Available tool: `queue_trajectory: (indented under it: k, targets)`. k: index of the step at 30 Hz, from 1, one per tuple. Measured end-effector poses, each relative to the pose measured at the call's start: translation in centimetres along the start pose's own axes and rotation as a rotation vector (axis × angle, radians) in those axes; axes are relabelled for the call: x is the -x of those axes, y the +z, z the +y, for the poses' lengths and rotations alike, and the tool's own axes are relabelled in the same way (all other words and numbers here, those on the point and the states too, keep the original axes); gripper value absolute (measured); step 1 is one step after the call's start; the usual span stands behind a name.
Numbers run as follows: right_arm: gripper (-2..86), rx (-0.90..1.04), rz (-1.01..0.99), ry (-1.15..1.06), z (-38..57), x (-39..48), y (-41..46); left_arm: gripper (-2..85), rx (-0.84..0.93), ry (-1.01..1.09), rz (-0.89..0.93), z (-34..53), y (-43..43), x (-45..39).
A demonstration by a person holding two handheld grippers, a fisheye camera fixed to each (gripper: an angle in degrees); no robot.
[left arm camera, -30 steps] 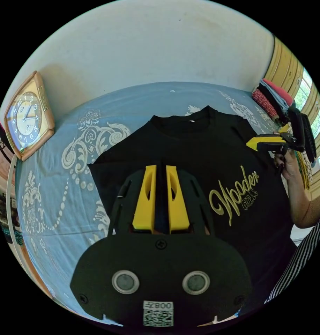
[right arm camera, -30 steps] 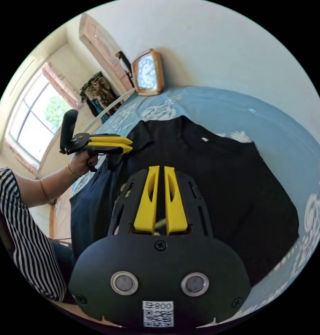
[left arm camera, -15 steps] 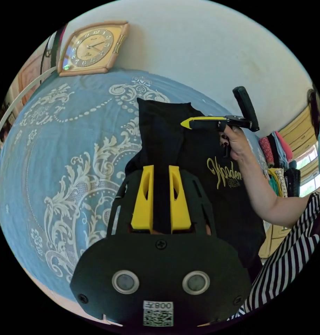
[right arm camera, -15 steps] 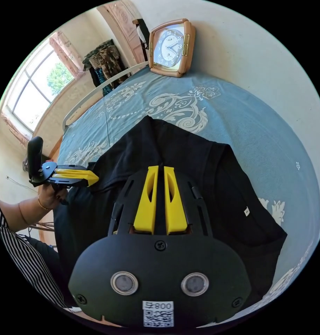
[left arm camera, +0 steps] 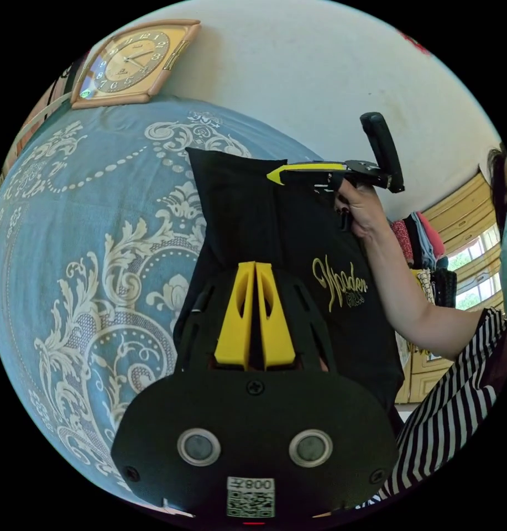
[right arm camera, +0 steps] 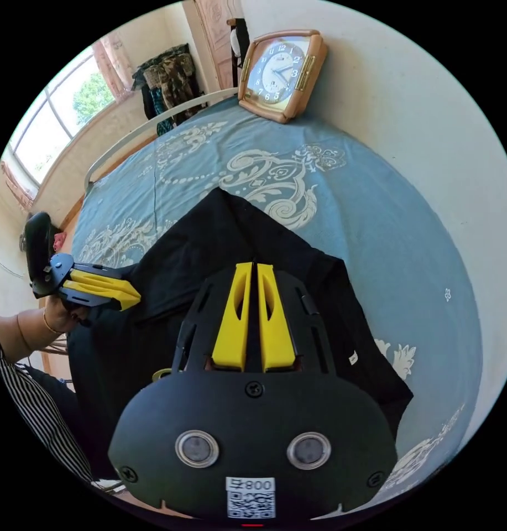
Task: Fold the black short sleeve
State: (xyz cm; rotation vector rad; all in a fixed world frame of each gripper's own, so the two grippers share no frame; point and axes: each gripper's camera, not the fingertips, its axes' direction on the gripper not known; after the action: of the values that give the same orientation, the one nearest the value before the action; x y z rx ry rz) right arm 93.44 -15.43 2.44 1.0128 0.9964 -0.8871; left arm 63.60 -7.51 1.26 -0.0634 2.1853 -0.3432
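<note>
Jaws closed, black shirt (left arm camera: 253, 221) on blue patterned bedspread (left arm camera: 87, 232), clock (right arm camera: 280, 72) against wall.

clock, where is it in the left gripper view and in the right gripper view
Left gripper view: the clock is at the upper left, leaning on the wall past the blue bedsheet.
Right gripper view: the clock is at the top, right of centre, at the far edge of the bedsheet.
Shared landmark: the black shirt, lying nearer the camera than the clock in both.
</note>
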Motion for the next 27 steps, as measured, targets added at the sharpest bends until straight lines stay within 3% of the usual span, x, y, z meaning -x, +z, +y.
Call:
queue_trajectory:
  k: [5,10,17,21,27]
  targets:
    - [1.4,-0.178,-0.057,0.023,2.9,1.1,-2.7,1.2,-0.020,0.063,-0.018,0.0,-2.5,-2.3]
    - [1.7,-0.020,0.046,0.054,3.4,1.6,0.8,0.5,0.064,0.123,-0.139,-0.2,-1.7,-4.3]
    - [1.3,-0.186,-0.057,0.090,8.4,1.7,-2.3,0.1,0.062,0.141,-0.153,0.8,-4.2,-7.1]
    - [0.6,-0.035,-0.056,0.066,9.8,3.0,1.4,0.1,0.093,0.161,-0.165,1.4,-4.9,-8.8]
    - [0.2,-0.166,-0.107,0.135,17.8,1.6,-3.1,0.1,0.039,0.170,-0.152,2.4,-8.9,-10.5]
